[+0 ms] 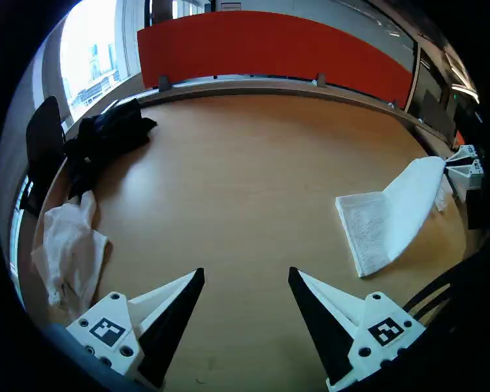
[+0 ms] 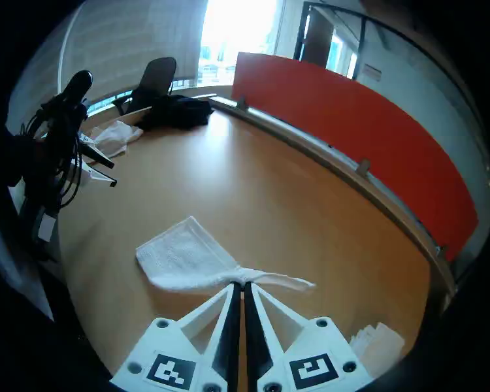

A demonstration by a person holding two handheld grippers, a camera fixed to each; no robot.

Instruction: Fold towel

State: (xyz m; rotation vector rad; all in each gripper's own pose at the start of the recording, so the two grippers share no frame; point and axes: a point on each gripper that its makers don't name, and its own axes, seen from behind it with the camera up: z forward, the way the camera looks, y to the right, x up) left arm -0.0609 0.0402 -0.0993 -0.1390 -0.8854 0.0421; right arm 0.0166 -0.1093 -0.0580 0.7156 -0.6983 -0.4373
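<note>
Towel [image 2: 179,255] edge pinched between closed right gripper [image 2: 242,286], rest lying on wooden table [image 2: 277,196]; left gripper [image 1: 245,270] spread wide, empty.

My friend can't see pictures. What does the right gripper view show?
The right gripper has its jaws shut on a corner of a white towel on a wooden table. A red screen runs along the table's far edge.
</note>
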